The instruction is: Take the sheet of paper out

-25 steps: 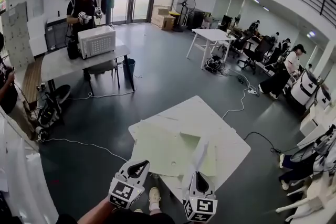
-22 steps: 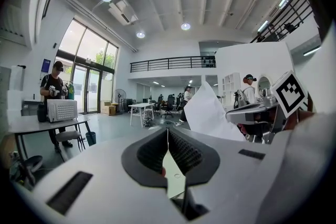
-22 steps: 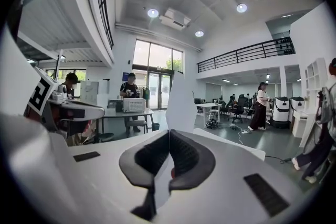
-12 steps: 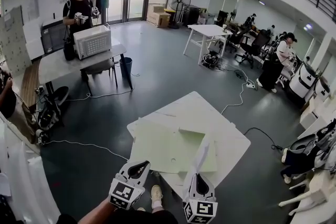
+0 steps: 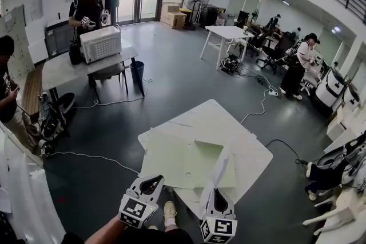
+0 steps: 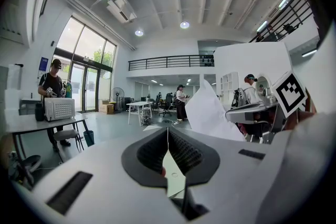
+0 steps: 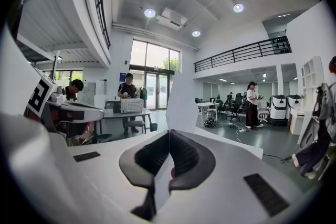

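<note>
White sheet (image 5: 219,171) curled upright, pinched in right tool (image 5: 216,194); left tool (image 5: 152,181) clamps green folder (image 5: 174,160).

I see a white table (image 5: 243,134) with a pale green folder (image 5: 171,160), or perhaps loose card, lying flat across its near left corner and overhanging the near edge.

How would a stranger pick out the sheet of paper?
Look at the white table nearest the camera, where a pale green folder lies flat. At its right side the right gripper pinches the sheet of paper: white and standing upright, unlike the flat folder.
</note>
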`<action>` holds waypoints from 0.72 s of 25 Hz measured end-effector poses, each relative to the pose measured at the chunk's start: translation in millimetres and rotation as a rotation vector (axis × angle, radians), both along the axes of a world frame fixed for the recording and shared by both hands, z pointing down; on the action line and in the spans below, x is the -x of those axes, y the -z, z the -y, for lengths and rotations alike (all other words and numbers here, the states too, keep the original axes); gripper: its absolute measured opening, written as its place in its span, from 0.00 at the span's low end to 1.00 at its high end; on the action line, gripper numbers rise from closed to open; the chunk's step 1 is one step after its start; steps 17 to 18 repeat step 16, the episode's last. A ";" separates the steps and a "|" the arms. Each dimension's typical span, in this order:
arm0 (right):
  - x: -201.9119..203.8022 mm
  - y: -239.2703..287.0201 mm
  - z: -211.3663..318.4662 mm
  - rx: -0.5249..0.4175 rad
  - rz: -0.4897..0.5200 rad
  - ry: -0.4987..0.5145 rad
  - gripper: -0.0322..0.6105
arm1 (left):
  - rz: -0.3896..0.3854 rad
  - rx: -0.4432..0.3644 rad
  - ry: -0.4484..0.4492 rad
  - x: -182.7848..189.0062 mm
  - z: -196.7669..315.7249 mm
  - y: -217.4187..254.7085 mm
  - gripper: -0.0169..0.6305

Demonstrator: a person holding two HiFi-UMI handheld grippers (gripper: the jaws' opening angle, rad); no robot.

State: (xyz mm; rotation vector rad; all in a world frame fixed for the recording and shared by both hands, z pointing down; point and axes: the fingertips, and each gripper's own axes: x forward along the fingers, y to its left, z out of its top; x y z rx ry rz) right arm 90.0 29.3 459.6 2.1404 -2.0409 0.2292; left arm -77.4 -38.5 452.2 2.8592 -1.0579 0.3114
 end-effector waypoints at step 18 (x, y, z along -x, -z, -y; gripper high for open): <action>4.0 6.5 8.4 0.000 -0.001 0.000 0.08 | -0.004 0.006 -0.005 0.4 6.8 4.6 0.06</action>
